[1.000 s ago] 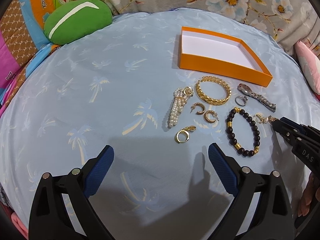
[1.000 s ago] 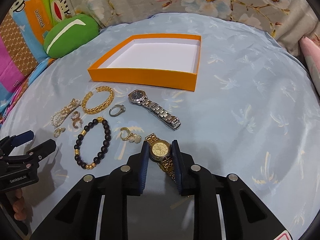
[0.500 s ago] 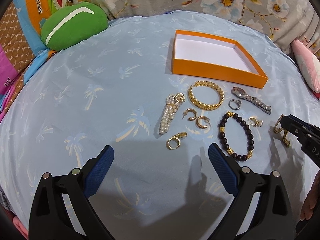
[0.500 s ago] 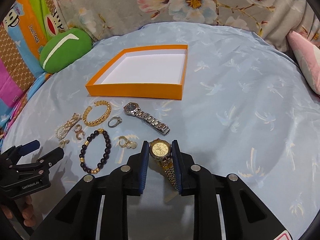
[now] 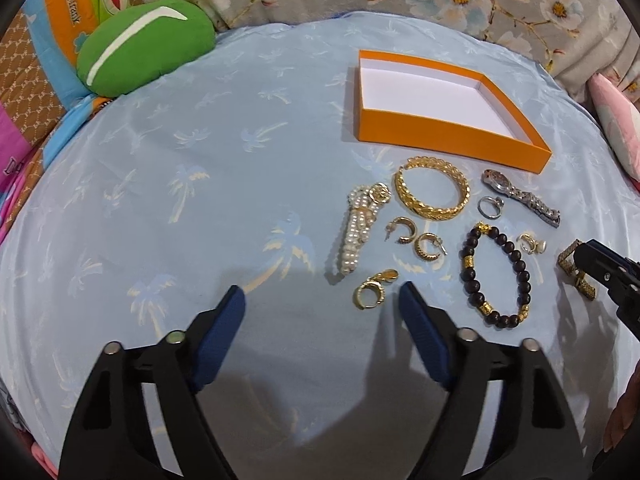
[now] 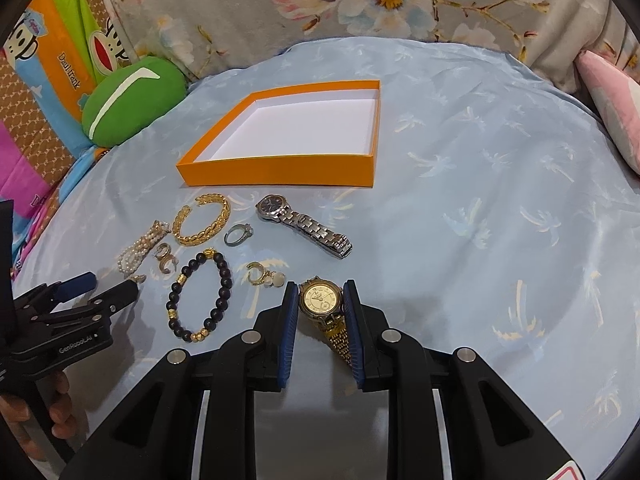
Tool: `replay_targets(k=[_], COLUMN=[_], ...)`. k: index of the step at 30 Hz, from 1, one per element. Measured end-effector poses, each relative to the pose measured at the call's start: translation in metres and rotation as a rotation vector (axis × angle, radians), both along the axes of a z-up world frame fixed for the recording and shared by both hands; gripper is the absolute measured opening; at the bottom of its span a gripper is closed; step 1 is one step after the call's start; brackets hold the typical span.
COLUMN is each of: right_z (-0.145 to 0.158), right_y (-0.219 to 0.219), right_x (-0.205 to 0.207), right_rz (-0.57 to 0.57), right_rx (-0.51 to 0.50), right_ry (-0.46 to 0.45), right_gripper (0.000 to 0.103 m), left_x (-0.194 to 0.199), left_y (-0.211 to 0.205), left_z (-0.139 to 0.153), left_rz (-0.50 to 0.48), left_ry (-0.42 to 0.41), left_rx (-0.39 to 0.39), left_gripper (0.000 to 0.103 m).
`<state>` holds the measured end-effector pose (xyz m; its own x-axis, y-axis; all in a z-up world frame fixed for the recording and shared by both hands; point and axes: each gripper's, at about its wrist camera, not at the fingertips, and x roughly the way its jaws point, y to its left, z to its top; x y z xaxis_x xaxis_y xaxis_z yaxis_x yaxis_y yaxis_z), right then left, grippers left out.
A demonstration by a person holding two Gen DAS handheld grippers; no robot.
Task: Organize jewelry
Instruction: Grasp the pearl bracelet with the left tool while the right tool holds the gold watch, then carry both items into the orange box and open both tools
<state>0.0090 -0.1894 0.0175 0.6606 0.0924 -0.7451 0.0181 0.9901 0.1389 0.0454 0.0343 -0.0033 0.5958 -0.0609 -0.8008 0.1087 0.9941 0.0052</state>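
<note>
Risk, left wrist view: your left gripper (image 5: 320, 304) is closing on bare bed sheet (image 5: 168, 216); the gold earring (image 5: 374, 286) lies beside one pad and may be nudged away. Right wrist view: your right gripper (image 6: 320, 300) pinches the gold watch (image 6: 320, 299) by its case, short of the orange box (image 6: 280, 166); the dangling strap could swing it loose.

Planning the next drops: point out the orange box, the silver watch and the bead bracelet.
orange box (image 6: 280, 168): right wrist view, front wall.
silver watch (image 6: 270, 205): right wrist view, dial.
bead bracelet (image 5: 470, 280): left wrist view, left-side beads.
</note>
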Motion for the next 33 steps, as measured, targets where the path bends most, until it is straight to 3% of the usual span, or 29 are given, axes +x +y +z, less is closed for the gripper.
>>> replay_targets(k=[9, 15, 27, 33], right_z=[0.0, 0.001, 0.004, 0.022], right_y=[-0.002, -0.001, 0.003, 0.002], right_x=[0.0, 0.002, 0.003, 0.008], right_rz=[0.001, 0.003, 0.003, 0.002], right_rx=[0.019, 0.03, 0.027, 0.005], right_ry=[-0.001, -0.004, -0.011, -0.049], right_gripper=[0.021, 0.021, 0.021, 0.021], left_x=[0.006, 0.028, 0.035, 0.031], left_y=[0.011, -0.002, 0.001, 0.004], left_z=[0.006, 0.01, 0.007, 0.028], left_rz=[0.01, -0.006, -0.015, -0.029], left_ry=[-0.005, -0.024, -0.009, -0.047], left_rx=[-0.055, -0.019, -0.05, -0.073], left_gripper=[0.069, 0.067, 0.013, 0.011])
